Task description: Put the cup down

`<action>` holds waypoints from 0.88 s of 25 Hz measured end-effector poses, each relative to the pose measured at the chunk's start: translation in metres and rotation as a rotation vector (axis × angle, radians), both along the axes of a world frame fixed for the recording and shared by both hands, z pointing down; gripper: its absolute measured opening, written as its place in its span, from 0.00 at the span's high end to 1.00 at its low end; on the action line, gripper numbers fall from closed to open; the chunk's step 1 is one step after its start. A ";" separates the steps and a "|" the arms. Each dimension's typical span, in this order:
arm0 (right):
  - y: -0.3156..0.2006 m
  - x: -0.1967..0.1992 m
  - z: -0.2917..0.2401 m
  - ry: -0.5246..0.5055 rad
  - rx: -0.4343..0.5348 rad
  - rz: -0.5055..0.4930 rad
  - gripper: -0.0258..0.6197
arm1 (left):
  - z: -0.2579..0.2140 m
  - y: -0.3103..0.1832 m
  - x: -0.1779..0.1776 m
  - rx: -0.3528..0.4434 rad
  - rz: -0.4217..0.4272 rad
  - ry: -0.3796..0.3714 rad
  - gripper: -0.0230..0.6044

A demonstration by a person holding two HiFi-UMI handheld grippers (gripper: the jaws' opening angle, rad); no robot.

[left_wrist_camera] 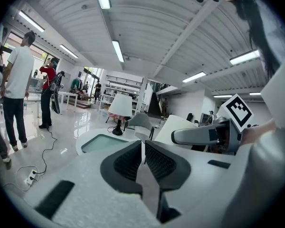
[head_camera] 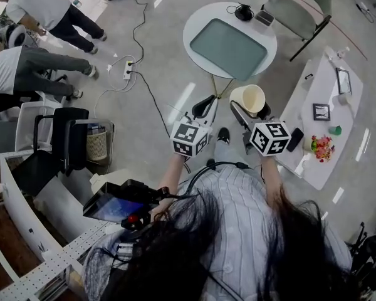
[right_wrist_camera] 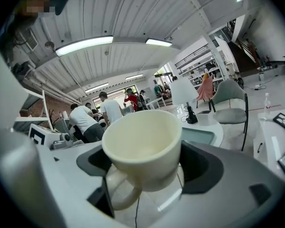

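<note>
The right gripper [right_wrist_camera: 147,164] clasped the cup [right_wrist_camera: 141,136] across its body, short of the round table [head_camera: 193,33]; the left gripper [left_wrist_camera: 143,156] was closed, empty. The cup looked stiff, slick and breakable, so its walls suited gripping.

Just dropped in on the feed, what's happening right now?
A person holds a two-jaw gripper in each hand. The right gripper has its jaws clamped on a cream cup, held upright in the air and empty. The left gripper is beside it, jaws together on nothing. The cup is not yet set down. A round white table with a teal tray stands just ahead.
</note>
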State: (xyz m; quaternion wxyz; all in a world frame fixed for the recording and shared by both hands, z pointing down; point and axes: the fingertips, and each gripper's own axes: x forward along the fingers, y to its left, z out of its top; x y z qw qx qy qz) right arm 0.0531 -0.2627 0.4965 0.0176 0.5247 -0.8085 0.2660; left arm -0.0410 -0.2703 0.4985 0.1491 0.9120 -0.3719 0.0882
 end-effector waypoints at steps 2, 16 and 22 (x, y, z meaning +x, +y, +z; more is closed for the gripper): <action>-0.015 0.006 0.004 -0.003 -0.008 -0.002 0.31 | 0.003 -0.013 0.007 -0.006 0.004 -0.012 0.91; -0.078 0.029 0.019 -0.010 -0.025 -0.025 0.31 | 0.008 -0.079 0.015 -0.002 -0.045 -0.043 0.91; -0.104 0.031 0.037 0.027 -0.036 -0.042 0.31 | 0.006 -0.095 0.009 0.007 -0.072 -0.037 0.91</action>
